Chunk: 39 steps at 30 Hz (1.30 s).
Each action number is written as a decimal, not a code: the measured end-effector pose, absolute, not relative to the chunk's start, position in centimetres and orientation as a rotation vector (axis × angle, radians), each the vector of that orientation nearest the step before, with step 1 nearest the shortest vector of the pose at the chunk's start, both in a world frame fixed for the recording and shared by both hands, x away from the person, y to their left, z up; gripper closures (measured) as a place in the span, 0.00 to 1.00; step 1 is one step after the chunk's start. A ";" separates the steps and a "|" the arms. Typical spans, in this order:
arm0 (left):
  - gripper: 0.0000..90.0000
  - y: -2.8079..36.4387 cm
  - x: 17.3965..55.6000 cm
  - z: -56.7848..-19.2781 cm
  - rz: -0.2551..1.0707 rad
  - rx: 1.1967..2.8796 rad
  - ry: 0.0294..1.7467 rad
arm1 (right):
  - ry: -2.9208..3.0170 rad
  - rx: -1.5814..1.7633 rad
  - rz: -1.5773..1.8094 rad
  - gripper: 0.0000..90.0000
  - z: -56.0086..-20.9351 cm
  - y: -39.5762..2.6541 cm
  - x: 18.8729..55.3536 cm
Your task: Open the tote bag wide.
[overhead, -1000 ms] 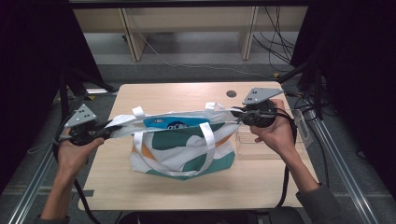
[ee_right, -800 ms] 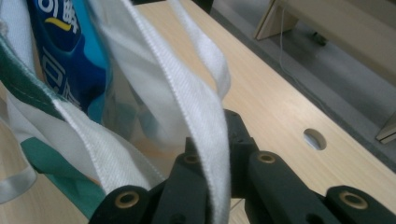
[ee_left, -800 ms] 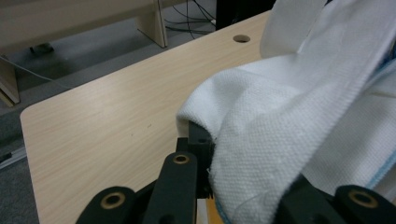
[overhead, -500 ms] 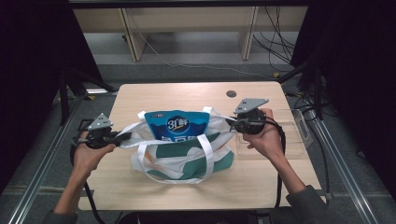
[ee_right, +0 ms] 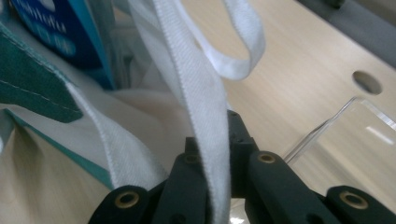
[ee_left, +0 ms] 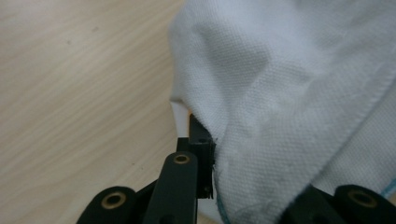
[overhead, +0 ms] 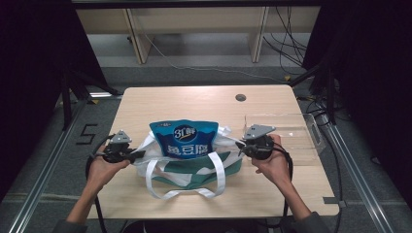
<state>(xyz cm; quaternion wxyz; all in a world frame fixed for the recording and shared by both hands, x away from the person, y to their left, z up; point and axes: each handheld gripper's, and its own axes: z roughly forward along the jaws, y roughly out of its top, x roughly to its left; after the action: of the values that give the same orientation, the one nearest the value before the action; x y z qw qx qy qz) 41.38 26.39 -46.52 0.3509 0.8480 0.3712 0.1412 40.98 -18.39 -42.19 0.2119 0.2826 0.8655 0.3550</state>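
The white-and-green canvas tote bag (overhead: 189,167) now rests on the wooden counter (overhead: 194,99), its blue snack packet (overhead: 183,138) already inside. Only letting go seems left. The left gripper (overhead: 138,155) and right gripper (overhead: 239,145) keep their jaws clamped on the bag's rim. A second ago both held it stretched higher.

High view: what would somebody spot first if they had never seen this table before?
Probably the bright blue snack bag poking up out of the white and green tote bag in the middle of the wooden table. Next, the left claw and right claw, each pinching a side of the tote. A clear plastic box sits at the right.
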 end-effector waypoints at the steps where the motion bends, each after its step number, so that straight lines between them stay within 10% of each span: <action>1: 0.92 26.2 41.3 -47.1 0.358 2.211 0.957 | 2.418 0.774 0.962 0.98 -43.2 -18.2 40.6; 22: 0.86 25.7 41.5 -50.0 0.314 2.222 1.013 | 2.547 0.833 0.792 0.97 -49.3 -16.8 39.8; 28: 0.39 26.3 41.2 -45.7 0.418 2.156 1.019 | 2.385 0.869 1.030 0.60 -44.1 -18.4 39.0; 39: 0.46 22.8 42.3 -41.2 0.397 2.190 0.817 | 2.539 0.577 1.282 0.53 -41.3 -13.6 36.2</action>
<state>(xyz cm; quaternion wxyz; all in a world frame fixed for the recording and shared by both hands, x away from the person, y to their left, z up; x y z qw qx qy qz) 42.31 22.80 -41.21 0.3758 0.8560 0.3193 0.1551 36.24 -13.57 -41.29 0.1194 0.1975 0.8686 0.4384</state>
